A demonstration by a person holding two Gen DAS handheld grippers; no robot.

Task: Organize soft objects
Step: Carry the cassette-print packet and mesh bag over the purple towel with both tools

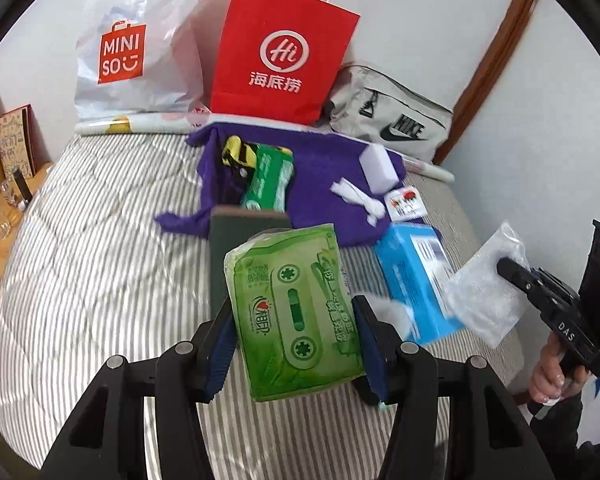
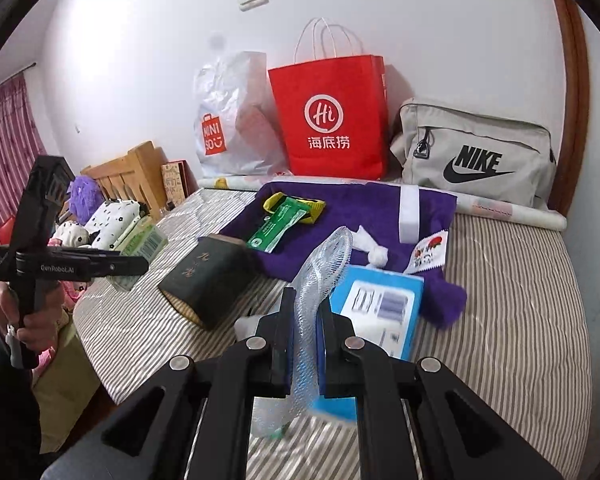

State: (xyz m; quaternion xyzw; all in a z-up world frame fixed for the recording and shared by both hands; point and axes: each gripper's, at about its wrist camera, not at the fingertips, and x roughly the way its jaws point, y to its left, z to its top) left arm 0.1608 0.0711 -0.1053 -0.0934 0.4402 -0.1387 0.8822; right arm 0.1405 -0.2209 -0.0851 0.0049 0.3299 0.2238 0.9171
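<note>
My left gripper (image 1: 296, 320) is shut on a green tissue pack (image 1: 296, 312) with a cassette print, lifted above the striped bed (image 1: 100, 280). The right wrist view shows that gripper (image 2: 140, 266) at the left with the pack (image 2: 144, 242) in its jaws. My right gripper (image 2: 304, 312) is shut on a clear bubble-wrap sheet (image 2: 320, 264), also raised off the bed. In the left wrist view it (image 1: 502, 268) sits at the far right, pinching the sheet (image 1: 480, 292). A purple towel (image 1: 324, 168) lies behind, with a second green pack (image 1: 268, 180) and a white sponge (image 1: 380, 172) on it.
A blue box (image 2: 380, 308) and a dark green box (image 2: 208, 276) lie on the bed near the towel. Against the wall stand a red paper bag (image 2: 328, 120), a white Miniso bag (image 2: 228, 120) and a grey Nike bag (image 2: 476, 156). A wooden headboard (image 2: 128, 172) is at the left.
</note>
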